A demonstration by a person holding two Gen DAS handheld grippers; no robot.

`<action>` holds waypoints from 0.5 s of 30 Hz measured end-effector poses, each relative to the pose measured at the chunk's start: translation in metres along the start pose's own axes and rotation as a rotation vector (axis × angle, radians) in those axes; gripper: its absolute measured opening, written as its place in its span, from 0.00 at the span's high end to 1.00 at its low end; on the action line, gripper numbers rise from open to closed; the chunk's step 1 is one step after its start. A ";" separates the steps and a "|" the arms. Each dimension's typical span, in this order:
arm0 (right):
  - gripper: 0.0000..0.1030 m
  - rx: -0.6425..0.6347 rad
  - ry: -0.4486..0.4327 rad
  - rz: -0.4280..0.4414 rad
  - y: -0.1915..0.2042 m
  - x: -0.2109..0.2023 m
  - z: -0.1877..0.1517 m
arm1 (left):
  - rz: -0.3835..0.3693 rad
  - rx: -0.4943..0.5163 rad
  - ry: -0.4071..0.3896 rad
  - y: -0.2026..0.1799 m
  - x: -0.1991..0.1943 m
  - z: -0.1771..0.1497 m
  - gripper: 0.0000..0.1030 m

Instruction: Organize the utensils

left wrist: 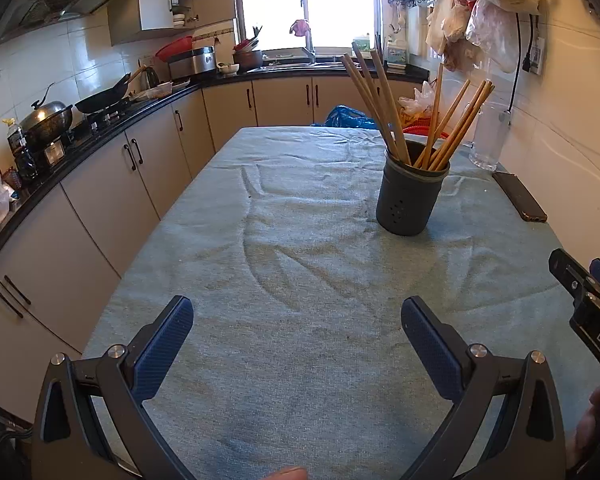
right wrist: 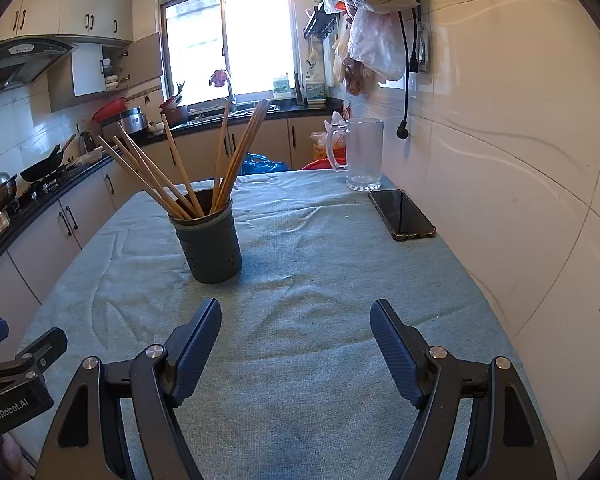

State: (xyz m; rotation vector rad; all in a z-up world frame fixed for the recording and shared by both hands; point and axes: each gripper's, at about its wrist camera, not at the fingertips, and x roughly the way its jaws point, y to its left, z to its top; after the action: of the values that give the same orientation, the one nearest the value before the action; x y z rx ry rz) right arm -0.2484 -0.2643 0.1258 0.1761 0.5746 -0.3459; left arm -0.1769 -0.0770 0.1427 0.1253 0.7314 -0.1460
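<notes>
- Nearest the left wrist camera, the left gripper (left wrist: 298, 338) stands with its two dark-blue ribbed pads spread wide and nothing between them, only bare cloth.
- Closest in the right wrist view, the right gripper (right wrist: 296, 344) likewise has its blue pads far apart and holds nothing.
- Both grippers hover above the near end of the wrinkled pale blue-green cloth (left wrist: 300, 248) that covers the table, on the near side of the holder described next.
- Upright on that cloth stands the dark grey cylindrical utensil holder (left wrist: 410, 196) with small drain holes low in its wall; it is well apart from both grippers.
- Inside the holder stands a bunch of long light-wood chopsticks (left wrist: 432, 124), splayed into one group leaning left and one leaning right, their tips rising high over the rim.
- Right of the holder, near the tiled wall, a dark smartphone in a brown case (right wrist: 402, 214) lies flat, screen up.
- Beyond the holder and to its right, at the far edge of the cloth, stands a clear frosted glass mug with a handle (right wrist: 362, 154); the phone lies just before it.
- Left of the holder, off the table, runs a black kitchen counter (left wrist: 100, 120) bearing a wok and a metal pot.
- Far behind the holder, a bright window (right wrist: 228, 40) sits above the sink.
</notes>
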 end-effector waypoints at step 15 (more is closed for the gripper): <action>0.21 -0.008 -0.003 0.003 0.002 -0.002 -0.001 | -0.011 -0.001 0.008 0.001 0.001 0.000 0.00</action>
State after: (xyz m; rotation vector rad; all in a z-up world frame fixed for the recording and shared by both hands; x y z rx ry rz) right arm -0.2494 -0.2622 0.1264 0.1685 0.5725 -0.3407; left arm -0.1762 -0.0766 0.1422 0.1207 0.7398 -0.1560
